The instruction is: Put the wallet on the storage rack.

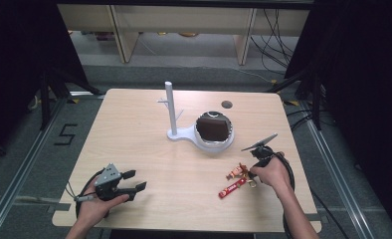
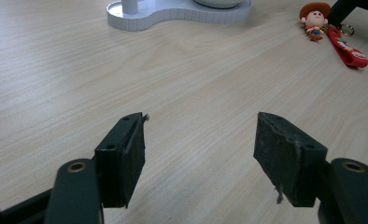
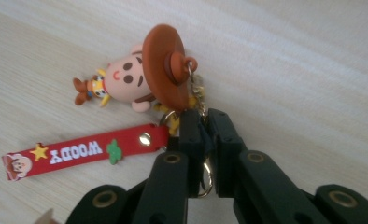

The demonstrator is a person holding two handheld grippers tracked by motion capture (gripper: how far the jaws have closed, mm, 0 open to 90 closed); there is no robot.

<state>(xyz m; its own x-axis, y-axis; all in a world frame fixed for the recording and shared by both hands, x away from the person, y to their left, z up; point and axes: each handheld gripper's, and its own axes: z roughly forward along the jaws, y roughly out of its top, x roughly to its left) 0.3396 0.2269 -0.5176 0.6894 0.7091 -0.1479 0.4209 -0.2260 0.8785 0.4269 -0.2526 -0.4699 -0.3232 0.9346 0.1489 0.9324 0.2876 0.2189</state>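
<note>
Two grippers are in play, and the grasp step is in hand. The right gripper point(image 3: 201, 135) has its jaws together on the metal ring hardware point(image 3: 205, 179) of the Woody keychain point(image 1: 238, 178), which lies on the wooden table point(image 1: 184, 159) near its right front edge; the cowboy figure point(image 3: 140, 77) and the red strap point(image 3: 86, 151) rest flat on the wood just beyond the jaw tips. The left gripper point(image 2: 198, 149) rests apart at the table's left front, jaws standing wide with nothing between them. The white hanger stand point(image 1: 170, 112), with side pegs and a tray base holding a dark object point(image 1: 213, 127), stands mid-table. Judged from this layout, the next move calls for lifting the keychain clear, confirming that the ring does not slip, and carrying it toward a peg.
</note>
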